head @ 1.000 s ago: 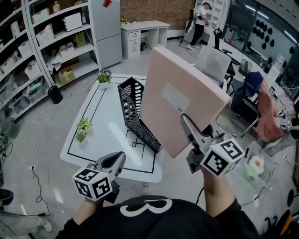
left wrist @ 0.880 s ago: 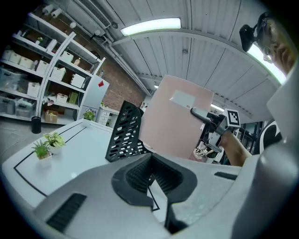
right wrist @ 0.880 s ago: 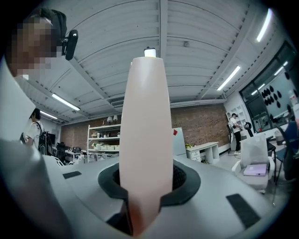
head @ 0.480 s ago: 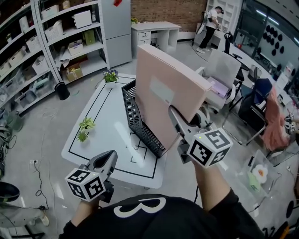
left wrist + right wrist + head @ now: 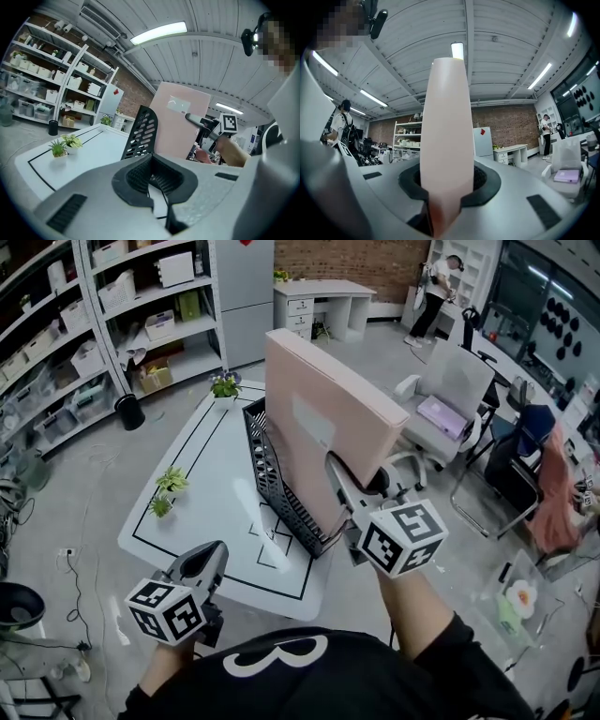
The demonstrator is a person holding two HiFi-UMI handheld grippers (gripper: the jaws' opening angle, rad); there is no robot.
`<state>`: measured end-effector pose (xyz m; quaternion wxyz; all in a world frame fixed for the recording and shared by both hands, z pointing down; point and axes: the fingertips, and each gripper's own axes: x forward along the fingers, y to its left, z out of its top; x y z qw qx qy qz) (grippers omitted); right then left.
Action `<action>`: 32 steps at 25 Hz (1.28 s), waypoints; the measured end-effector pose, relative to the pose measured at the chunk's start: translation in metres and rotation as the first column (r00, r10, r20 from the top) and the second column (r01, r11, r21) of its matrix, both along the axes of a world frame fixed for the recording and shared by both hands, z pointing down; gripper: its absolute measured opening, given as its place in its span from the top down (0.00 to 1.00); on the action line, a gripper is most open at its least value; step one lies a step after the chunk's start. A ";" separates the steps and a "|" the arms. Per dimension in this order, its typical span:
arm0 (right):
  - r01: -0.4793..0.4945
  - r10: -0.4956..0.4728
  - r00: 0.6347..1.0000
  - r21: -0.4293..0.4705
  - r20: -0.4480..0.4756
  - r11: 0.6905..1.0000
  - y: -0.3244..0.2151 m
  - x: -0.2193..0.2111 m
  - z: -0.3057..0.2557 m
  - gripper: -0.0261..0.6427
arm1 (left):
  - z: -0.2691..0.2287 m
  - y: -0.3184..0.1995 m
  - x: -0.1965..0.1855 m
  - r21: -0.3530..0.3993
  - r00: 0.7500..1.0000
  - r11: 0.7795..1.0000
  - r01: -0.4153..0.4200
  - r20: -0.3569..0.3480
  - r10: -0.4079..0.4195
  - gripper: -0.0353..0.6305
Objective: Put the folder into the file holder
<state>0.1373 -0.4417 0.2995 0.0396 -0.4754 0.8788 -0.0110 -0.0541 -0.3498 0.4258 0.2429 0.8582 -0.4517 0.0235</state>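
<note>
My right gripper [image 5: 340,482] is shut on the near edge of a large pink folder [image 5: 319,423], holding it upright and a little tilted. The folder's lower edge is level with the right side of the black mesh file holder [image 5: 274,482] on the white table [image 5: 202,479]; whether it sits inside is hidden. Seen from the right gripper view, the folder's spine [image 5: 447,126] fills the jaws of the right gripper [image 5: 444,190]. My left gripper [image 5: 204,565] hangs shut and empty off the table's near edge. The left gripper view shows the folder [image 5: 180,123] behind the holder [image 5: 141,132].
Two small potted plants [image 5: 167,494] stand on the table's left, another [image 5: 225,384] at its far corner. Shelving [image 5: 112,306] lines the left wall. An office chair [image 5: 448,390] stands right of the table. A person [image 5: 439,282] stands far back.
My right gripper has carried the folder leftward and down, from right of the holder to against its right side. The left gripper has barely moved.
</note>
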 end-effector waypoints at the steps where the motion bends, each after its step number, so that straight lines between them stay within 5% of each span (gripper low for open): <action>1: 0.001 -0.001 1.000 0.002 0.005 1.000 -0.001 0.000 0.002 0.77 | 0.002 0.000 -0.001 -0.001 1.000 1.000 0.004 0.000 -0.004 0.94; 32: 0.041 -0.051 0.996 -0.146 -0.070 0.988 -0.008 -0.020 0.112 0.75 | 0.044 -0.005 0.000 -0.046 0.998 0.998 0.046 -0.044 -0.048 0.94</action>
